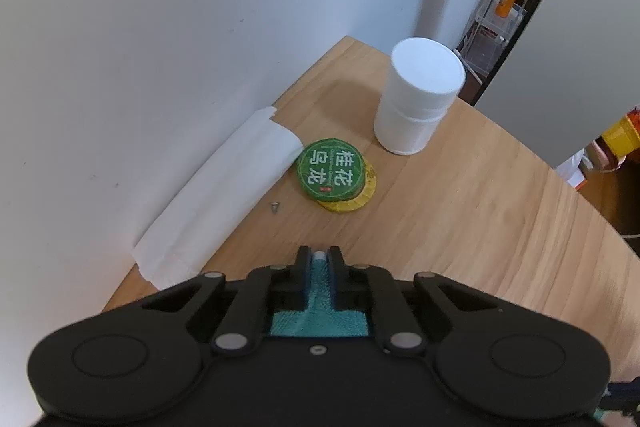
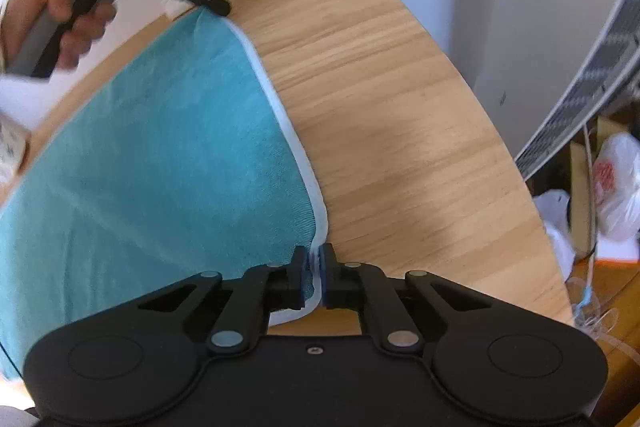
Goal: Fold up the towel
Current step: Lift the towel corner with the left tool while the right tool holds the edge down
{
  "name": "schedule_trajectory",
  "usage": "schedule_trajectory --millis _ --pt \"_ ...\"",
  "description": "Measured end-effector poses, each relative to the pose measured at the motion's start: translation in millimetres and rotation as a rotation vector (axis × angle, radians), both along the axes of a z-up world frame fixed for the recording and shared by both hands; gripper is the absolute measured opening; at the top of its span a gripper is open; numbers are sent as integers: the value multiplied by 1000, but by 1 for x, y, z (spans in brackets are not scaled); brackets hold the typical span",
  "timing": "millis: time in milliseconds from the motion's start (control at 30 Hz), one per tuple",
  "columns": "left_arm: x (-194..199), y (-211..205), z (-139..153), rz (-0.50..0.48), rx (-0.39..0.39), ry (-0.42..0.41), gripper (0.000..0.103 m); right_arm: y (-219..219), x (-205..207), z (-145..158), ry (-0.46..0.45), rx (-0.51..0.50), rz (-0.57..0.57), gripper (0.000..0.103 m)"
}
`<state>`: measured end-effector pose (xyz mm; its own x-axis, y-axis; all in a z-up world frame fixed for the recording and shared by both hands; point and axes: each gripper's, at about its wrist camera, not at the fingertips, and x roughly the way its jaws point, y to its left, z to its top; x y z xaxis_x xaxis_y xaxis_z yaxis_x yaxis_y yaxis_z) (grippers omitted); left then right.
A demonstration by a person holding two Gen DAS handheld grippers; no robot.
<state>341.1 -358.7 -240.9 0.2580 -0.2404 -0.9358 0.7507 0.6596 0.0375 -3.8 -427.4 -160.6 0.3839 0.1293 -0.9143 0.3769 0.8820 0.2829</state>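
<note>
Left claw (image 1: 319,259) clamped on a teal towel (image 2: 160,155) corner near the bench's (image 2: 400,107) far edge, right claw (image 2: 316,259) pinched on its white-trimmed near corner, towel spread flat between them, white bottle (image 1: 418,99) and green tin (image 1: 332,169) beyond.

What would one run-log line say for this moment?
left gripper: shut on towel corner | right gripper: shut on towel edge | towel: flat on table | fold: not yet done
</note>
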Motion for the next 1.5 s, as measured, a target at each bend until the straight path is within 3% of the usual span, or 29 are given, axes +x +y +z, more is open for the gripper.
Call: schedule_trajectory --millis 267,467,733,967,1167,1500 --pt "-1 -3 6 14 -16 -25 7 -12 -7 11 -64 46 -51 3" --pt "-11 24 24 39 -37 -42 7 -16 -10 21 -96 42 -63 2" --pt "-15 25 64 35 -93 -56 7 -24 -16 43 -125 -60 -67 2" --pt "-29 9 78 32 -59 -105 7 -42 -26 61 -120 -142 -88 2" --pt "-43 19 82 21 -2 -159 7 -26 -29 75 -152 -136 -16 2" --pt "-65 102 101 98 37 -222 7 40 -18 86 -199 -40 147 2"
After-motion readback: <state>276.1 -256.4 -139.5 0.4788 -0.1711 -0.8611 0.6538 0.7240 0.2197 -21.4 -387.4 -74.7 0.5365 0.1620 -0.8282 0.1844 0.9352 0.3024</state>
